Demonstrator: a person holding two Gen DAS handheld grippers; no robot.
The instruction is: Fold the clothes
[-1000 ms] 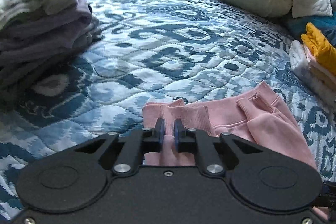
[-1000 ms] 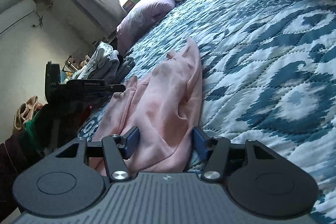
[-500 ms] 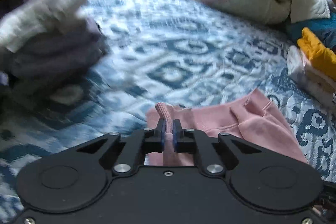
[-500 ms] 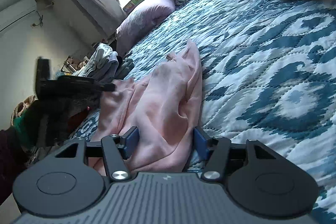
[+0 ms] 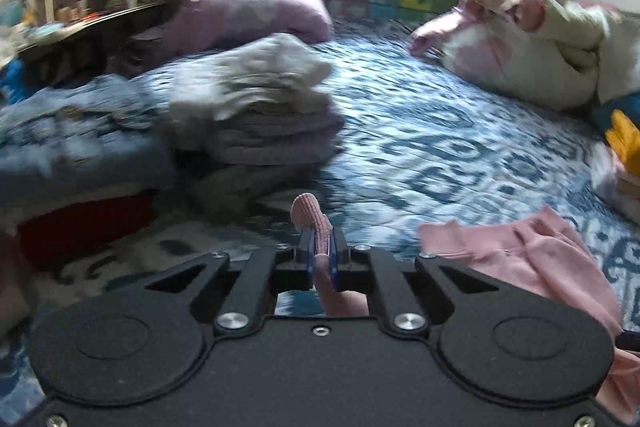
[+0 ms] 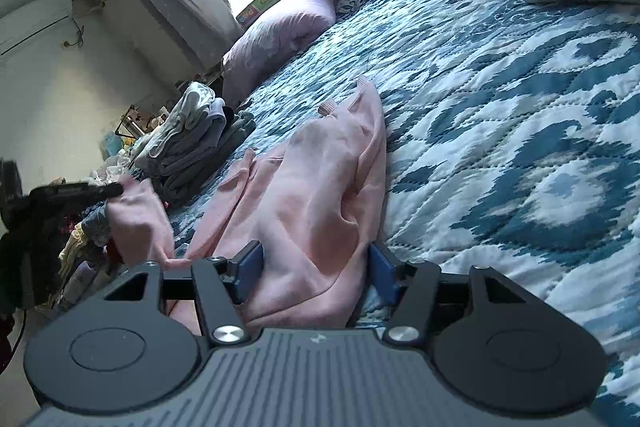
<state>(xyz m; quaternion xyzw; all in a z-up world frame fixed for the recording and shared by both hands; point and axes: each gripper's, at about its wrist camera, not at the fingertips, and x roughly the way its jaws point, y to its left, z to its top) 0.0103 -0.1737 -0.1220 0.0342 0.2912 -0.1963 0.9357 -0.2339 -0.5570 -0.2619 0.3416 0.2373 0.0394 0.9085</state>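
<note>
Left wrist view: the pink sweatshirt (image 5: 532, 259), soft fleece with ribbed knit cuffs, lies on the bed (image 5: 440, 147) toward its near edge, and the left gripper (image 5: 322, 251) has its fingers pinched shut on one ribbed cuff, which pokes up as a rounded nub above the pads. In the right wrist view the same sweatshirt (image 6: 312, 195) stretches in loose folds away from the right gripper (image 6: 316, 271), whose blue-padded fingers (image 6: 250, 267) stand apart on either side of the bunched hem; I cannot tell whether they press on it. The left gripper (image 6: 76, 191) shows at that view's left edge with the sleeve hanging from it.

Compared with a second ago, the cuff has been lifted off the quilt and carried toward the bed's left side, while the right gripper has kept its place.

Around it, the quilted bedspread has a blue-and-white pattern. A stack of folded grey and lilac clothes (image 5: 260, 115) sits near the left edge, and a lilac pillow (image 5: 256, 11) lies at the far edge.
</note>
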